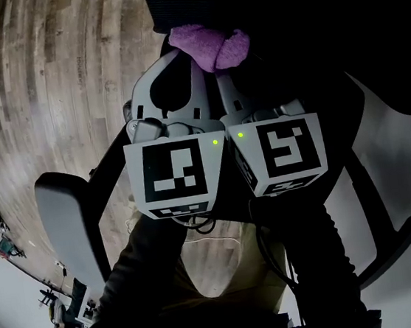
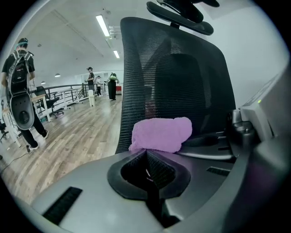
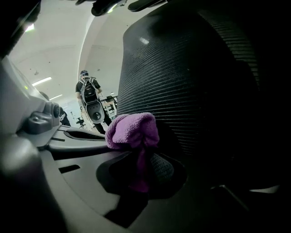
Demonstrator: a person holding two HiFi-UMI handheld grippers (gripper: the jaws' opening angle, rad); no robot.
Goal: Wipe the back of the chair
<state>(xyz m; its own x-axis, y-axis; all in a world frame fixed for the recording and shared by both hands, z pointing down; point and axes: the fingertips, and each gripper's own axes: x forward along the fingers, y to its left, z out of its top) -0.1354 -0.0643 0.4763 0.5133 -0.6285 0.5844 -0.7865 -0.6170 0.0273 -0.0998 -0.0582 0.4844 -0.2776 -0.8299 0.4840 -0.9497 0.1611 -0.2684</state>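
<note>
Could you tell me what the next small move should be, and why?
Probably press the purple cloth forward onto the chair back and start a stroke: the right gripper is shut on the cloth, close beside that back; contact is unclear.

Headrest [image 2: 184, 13] cut off by top edge. Chair back [image 3: 191, 77] lost in black at frame right, lower edge unreadable. Cloth [image 3: 132, 129] tail buried between right gripper [image 3: 138, 173] jaws. Distant people [image 2: 99, 84], upper left, too small to tell.

Head view: above chair back [image 1: 283, 9], steeply down. Both gripper views: close, facing it; all share cloth [image 2: 161, 134].
</note>
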